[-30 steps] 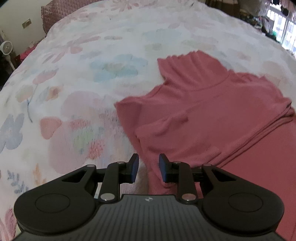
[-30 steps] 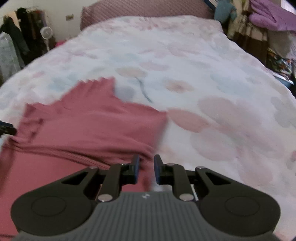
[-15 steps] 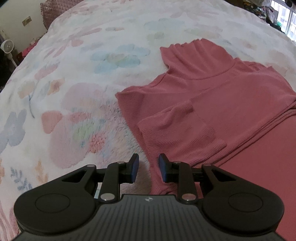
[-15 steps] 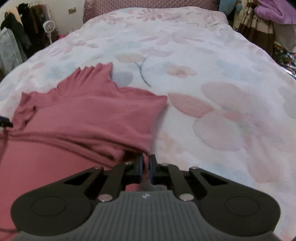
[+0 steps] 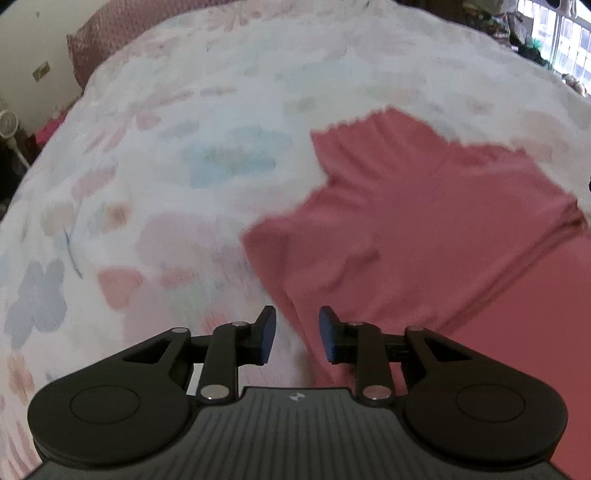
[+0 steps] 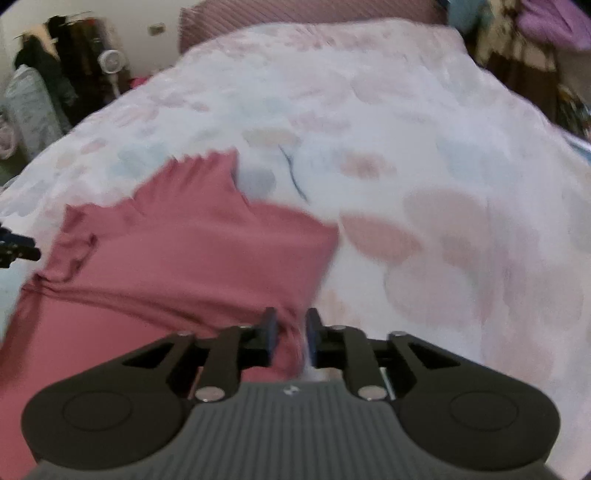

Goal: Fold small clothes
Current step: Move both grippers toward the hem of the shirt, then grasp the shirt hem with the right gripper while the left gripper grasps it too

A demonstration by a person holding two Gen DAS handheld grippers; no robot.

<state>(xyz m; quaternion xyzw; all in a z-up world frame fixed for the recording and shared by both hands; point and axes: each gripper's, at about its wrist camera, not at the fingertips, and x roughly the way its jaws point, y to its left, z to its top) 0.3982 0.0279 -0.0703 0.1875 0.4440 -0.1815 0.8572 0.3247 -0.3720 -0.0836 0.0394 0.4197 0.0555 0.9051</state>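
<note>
A rose-pink ribbed top (image 5: 424, 229) lies spread on the flowered bedspread (image 5: 166, 184), its high collar pointing away and one sleeve folded in over the body. My left gripper (image 5: 297, 321) hovers over the top's left side edge. Its jaws are opening, and the pads touch nothing. In the right wrist view the same top (image 6: 192, 258) fills the lower left. My right gripper (image 6: 291, 321) is over its right side edge. Its jaws are opening too, with a slack bit of pink cloth in the gap. Both views are blurred.
The bedspread (image 6: 443, 184) stretches far beyond the top. A maroon pillow (image 5: 107, 40) lies at the head of the bed. A small fan (image 6: 110, 62) and hanging clothes (image 6: 62, 55) stand at the left, a purple pile (image 6: 554, 22) at the right.
The right jaws shut on the top's edge half a second ago and have parted again. The left jaws stand a little wider. Both grippers have drawn back slightly from the cloth.
</note>
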